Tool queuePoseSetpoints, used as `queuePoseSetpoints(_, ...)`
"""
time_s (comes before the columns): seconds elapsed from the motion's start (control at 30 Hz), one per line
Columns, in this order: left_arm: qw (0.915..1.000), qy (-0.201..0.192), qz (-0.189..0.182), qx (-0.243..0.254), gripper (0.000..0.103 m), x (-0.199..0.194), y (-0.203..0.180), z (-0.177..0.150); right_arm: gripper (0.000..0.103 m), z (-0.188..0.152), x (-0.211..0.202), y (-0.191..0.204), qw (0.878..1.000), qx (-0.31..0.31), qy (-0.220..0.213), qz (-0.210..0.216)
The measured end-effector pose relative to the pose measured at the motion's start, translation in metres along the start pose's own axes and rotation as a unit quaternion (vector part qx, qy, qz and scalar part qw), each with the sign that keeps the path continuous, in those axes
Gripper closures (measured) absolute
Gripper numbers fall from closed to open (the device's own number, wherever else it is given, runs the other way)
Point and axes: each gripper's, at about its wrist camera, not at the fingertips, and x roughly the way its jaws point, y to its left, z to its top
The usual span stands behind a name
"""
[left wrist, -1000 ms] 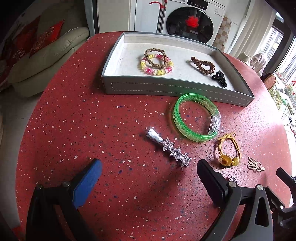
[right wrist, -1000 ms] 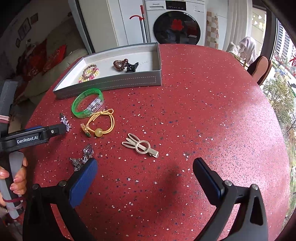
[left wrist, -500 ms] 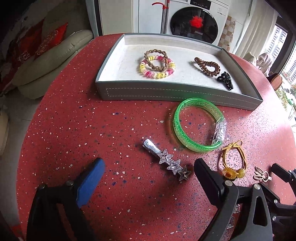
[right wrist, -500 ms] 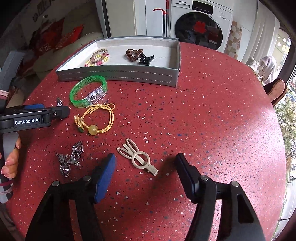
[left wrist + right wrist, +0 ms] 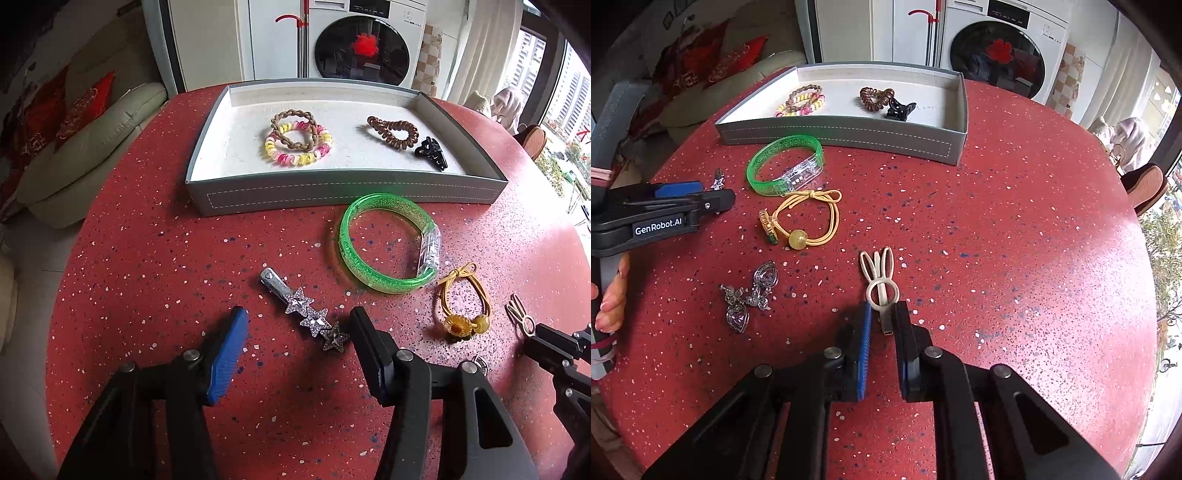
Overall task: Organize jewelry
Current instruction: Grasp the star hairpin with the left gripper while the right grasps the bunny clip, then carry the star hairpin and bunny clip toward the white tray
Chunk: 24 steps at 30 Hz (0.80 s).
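Note:
A grey tray [image 5: 343,192] on the red table holds hair ties and a black claw clip [image 5: 430,152]. A silver star hair clip [image 5: 304,314] lies on the table; my left gripper [image 5: 295,332] is open with its jaws on either side of the clip's near end. My right gripper [image 5: 882,321] has its jaws nearly closed around the metal end of a cream bunny clip [image 5: 881,280]; a small gap still shows. A green bangle [image 5: 388,243], a yellow hair tie [image 5: 463,306] and silver heart earrings [image 5: 750,295] lie loose between them.
The tray [image 5: 849,129] stands at the far side of the round table. A sofa [image 5: 85,147] is beyond the left edge, a washing machine [image 5: 365,44] behind. The left gripper's body [image 5: 661,218] and a hand show at the right wrist view's left.
Both grippers moved forward and narrowed. The left now straddles the star clip's end. The right closed in around the bunny clip's metal end.

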Motion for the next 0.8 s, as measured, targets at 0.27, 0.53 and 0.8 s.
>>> queuePoseSetpoints(0.27, 0.9993, -0.013, -0.031, 0.017, 0.068, -0.005, 0.010, -0.004, 0.094, -0.007, -0.009, -0.003, 0.999, 0.049, -0.021, 0.002)
queuePoseSetpoints(0.53, 0.9971, -0.025, -0.071, 0.011, 0.068, -0.014, 0.024, -0.008, 0.094, -0.010, -0.024, -0.005, 0.995, 0.091, -0.045, 0.022)
queuePoseSetpoints(0.8, 0.9953, -0.047, -0.082, 0.022, 0.068, -0.035, 0.032, -0.005, 0.094, -0.004, -0.031, -0.001, 0.992, 0.108, -0.056, 0.033)
